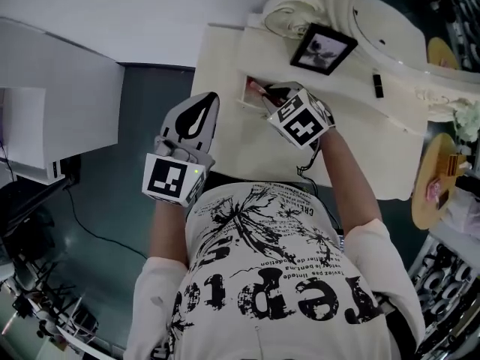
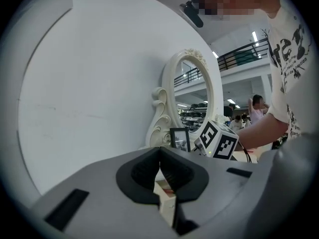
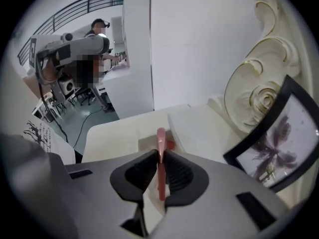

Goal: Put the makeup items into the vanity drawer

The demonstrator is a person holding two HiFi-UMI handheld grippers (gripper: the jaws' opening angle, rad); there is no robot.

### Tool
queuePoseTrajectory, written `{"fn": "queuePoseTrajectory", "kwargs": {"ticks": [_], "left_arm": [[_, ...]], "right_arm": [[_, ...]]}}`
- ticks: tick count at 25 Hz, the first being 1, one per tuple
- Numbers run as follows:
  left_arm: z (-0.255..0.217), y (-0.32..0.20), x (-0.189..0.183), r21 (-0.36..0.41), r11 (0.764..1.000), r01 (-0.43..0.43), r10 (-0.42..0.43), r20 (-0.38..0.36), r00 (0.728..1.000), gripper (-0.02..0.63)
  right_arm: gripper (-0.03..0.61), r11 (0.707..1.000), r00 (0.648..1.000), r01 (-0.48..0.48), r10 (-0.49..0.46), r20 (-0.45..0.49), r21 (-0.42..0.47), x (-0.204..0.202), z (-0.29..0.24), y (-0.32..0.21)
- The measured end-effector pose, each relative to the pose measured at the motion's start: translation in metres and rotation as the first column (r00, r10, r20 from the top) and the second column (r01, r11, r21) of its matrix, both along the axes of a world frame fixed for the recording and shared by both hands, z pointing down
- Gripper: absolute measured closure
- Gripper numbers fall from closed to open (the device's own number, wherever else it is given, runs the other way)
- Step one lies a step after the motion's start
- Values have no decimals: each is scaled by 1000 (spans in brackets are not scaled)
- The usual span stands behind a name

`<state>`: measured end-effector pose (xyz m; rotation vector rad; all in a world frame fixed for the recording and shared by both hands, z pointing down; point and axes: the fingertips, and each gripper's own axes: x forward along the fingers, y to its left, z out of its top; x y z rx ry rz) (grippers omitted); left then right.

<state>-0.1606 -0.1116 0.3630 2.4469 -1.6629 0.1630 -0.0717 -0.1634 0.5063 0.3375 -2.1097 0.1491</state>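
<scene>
My right gripper (image 3: 160, 154) is shut on a slim pink makeup stick (image 3: 160, 139), gripped along its length with its tip sticking out past the jaws. It hangs over the small open drawer (image 3: 148, 142) of the cream vanity. In the head view this gripper (image 1: 276, 96) reaches into the drawer (image 1: 247, 100), where the pink stick (image 1: 257, 88) shows. My left gripper (image 1: 210, 102) hovers off the vanity's left front edge, its jaws together with nothing between them (image 2: 159, 167). A black lipstick (image 1: 378, 85) stands on the vanity top by the mirror.
A black picture frame (image 1: 324, 49) leans near the oval mirror (image 1: 386, 21), just behind the drawer. The mirror's carved scroll base (image 3: 259, 83) rises close on the right. A white cabinet (image 1: 52, 103) stands to the left, and a round yellow tray (image 1: 436, 178) to the right.
</scene>
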Motion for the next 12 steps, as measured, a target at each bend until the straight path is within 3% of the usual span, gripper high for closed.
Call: {"fn": "queuePoseTrajectory", "kwargs": {"ticks": [7, 10, 12], "left_arm": [[13, 6, -16, -29, 999, 33, -33, -2, 999, 600], [17, 3, -14, -33, 999, 23, -23, 1, 1000, 600], [16, 2, -12, -28, 1000, 15, -14, 1, 1000, 600]], "right_arm": [[507, 999, 999, -28, 27, -20, -22, -7, 18, -5], [376, 998, 999, -47, 47, -10, -37, -6, 21, -6], [354, 997, 998, -61, 62, 9, -53, -5, 19, -4]]}}
